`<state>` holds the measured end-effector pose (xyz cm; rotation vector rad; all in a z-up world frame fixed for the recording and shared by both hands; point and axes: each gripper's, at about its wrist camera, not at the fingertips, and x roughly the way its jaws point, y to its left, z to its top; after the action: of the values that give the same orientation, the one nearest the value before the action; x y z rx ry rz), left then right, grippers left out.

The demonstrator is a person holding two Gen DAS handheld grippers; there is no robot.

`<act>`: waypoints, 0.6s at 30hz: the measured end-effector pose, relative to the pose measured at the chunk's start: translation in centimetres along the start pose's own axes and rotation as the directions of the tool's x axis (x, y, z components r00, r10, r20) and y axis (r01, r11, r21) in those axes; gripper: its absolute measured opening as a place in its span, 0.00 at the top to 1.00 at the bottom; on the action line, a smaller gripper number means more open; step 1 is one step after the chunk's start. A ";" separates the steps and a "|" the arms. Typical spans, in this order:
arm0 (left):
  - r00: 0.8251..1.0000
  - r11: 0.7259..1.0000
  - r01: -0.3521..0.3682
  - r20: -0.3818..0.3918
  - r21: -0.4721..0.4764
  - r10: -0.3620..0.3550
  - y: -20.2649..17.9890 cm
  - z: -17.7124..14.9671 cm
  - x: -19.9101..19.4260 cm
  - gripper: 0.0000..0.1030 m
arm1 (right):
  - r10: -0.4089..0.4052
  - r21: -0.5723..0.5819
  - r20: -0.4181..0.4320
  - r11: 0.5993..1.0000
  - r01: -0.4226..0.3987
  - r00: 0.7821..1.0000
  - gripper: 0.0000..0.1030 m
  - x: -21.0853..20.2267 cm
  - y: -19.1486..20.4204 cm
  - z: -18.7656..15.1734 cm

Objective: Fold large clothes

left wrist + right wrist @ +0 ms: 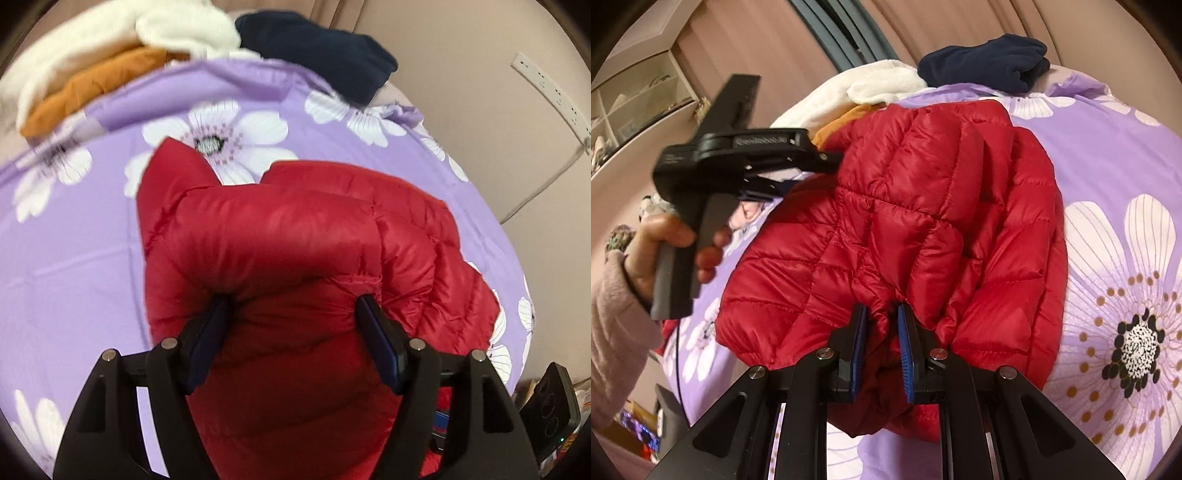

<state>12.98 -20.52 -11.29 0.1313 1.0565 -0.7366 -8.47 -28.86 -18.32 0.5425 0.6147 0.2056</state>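
Jacket: a red quilted puffer jacket [923, 229] lies bunched and partly folded on a bed, on a purple bedcover [74, 236] printed with large white flowers
Right tongs: the right tongs [881, 347] are nearly closed and pinch a gathered ridge of the jacket's near edge between the blue pads [857, 347]
Left tongs: the left tongs [291, 325] stand wide, with a thick puffed fold of the jacket filling the gap between the two fingers; fabric puckers at both fingertips, so the pads appear to press on the fold
Left hand: in the right wrist view a hand [668, 251] in a pale pink sleeve [613, 332] grips the handle of the left tool, whose nose reaches into the jacket's far-left side
Other clothes: at the far end of the bed lie a white fleecy garment [129, 40], an orange-brown garment [96, 88] under it, and a dark navy garment [317, 51] beside them, all apart from the jacket
Room: a white power strip [550, 92] hangs on the beige wall to the right; open shelves [639, 99] stand to the left
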 end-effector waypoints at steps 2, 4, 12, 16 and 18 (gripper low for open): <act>1.000 1.000 0.014 -0.005 -0.014 -0.014 0.3 0.1 0.3 0.30 | 0.002 0.006 -0.001 1.000 -0.002 1.000 0.86 0.0 0.0 0.1; 1.000 1.000 0.007 0.000 -0.006 -0.007 0.2 -0.1 0.0 0.30 | -0.004 0.008 -0.012 1.000 0.004 1.000 0.86 -0.2 0.2 0.3; 1.000 1.000 -0.002 0.019 0.008 0.002 0.1 -0.6 -0.6 0.30 | 0.011 0.039 0.159 0.999 -0.018 0.987 0.82 -4.8 1.0 5.2; 1.000 1.000 -0.007 0.024 0.016 0.007 0.0 -0.8 -0.7 0.30 | -0.109 0.021 0.158 0.994 0.107 0.981 0.82 -2.6 0.5 8.2; 1.000 1.000 -0.012 0.026 0.020 0.011 -0.1 -0.7 -0.6 0.29 | -0.145 0.029 0.116 0.989 0.143 0.983 0.82 -0.8 0.0 8.7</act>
<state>12.21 -19.98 -11.17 0.1447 1.0231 -0.7370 -3.92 -32.83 -11.95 0.5239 0.5391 0.0304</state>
